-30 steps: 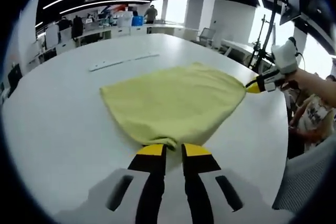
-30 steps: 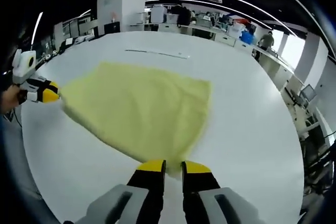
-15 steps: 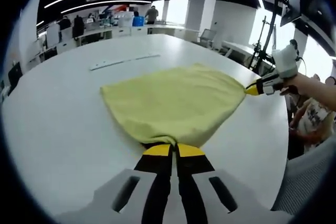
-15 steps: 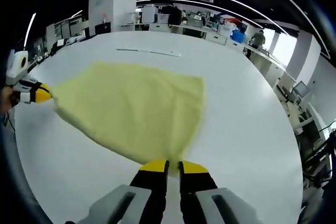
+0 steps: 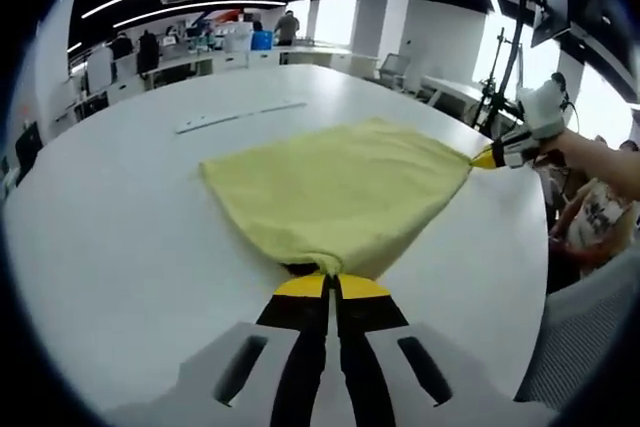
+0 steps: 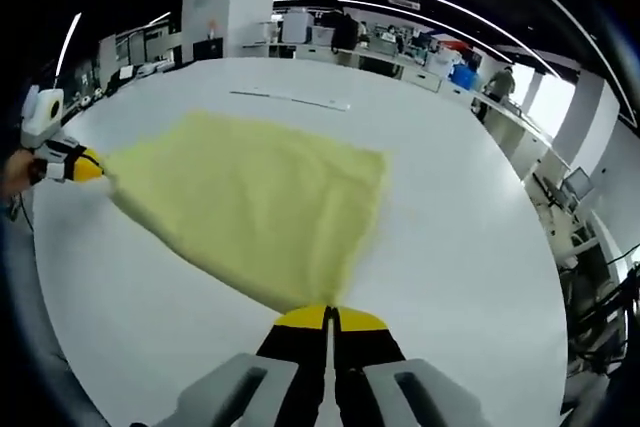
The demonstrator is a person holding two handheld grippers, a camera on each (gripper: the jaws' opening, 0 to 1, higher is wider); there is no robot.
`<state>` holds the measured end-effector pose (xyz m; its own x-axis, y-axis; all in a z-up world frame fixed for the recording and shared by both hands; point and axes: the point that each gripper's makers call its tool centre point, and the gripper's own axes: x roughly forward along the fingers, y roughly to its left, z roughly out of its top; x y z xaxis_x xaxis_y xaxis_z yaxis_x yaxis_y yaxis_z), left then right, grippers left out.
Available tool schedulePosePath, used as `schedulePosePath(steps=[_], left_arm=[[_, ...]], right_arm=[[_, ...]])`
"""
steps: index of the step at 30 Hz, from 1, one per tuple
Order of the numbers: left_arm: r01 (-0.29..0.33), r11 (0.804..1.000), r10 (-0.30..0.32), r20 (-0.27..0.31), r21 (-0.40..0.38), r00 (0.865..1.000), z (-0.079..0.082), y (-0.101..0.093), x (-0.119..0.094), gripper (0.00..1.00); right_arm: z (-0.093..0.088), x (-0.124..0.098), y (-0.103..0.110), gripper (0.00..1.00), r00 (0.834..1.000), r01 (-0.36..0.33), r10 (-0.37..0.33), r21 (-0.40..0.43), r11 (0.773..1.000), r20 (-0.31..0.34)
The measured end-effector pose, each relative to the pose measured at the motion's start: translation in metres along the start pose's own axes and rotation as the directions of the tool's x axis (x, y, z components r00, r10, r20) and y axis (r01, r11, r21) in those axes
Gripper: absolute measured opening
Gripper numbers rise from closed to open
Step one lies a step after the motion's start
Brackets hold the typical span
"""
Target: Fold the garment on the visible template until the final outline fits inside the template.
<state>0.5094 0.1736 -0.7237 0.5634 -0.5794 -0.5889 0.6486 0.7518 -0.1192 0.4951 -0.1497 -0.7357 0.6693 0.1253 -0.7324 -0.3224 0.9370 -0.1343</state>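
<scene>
Both corners pinched! The left gripper clamps one near corner of the yellow garment, the right gripper clamps the other, stretching it taut over the white table, likely readying a fold toward the template strip.
</scene>
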Motion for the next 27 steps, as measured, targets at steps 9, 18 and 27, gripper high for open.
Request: schedulePosePath(steps=[9,18,27], left_arm=[[-0.008,1.0,0.008,-0.01,0.001,1.0,-0.004,0.009,-0.004,0.0],[0.025,0.997,-0.026,-0.008,-0.068,1.0,-0.019,0.014,-0.003,0.0],[0.028,0.997,-0.03,-0.039,-0.066,0.999,-0.032,0.013,0.001,0.0]], right_arm=[[0.007,-0.005,-0.007,0.0,0.999,-0.049,0.051,-0.113,0.992,0.015],[0.002,-0.003,-0.009,0.0,0.987,-0.152,0.156,-0.109,0.982,0.037],[-0.007,0.002,-0.002,0.04,0.985,-0.171,0.171,0.018,0.985,0.016]])
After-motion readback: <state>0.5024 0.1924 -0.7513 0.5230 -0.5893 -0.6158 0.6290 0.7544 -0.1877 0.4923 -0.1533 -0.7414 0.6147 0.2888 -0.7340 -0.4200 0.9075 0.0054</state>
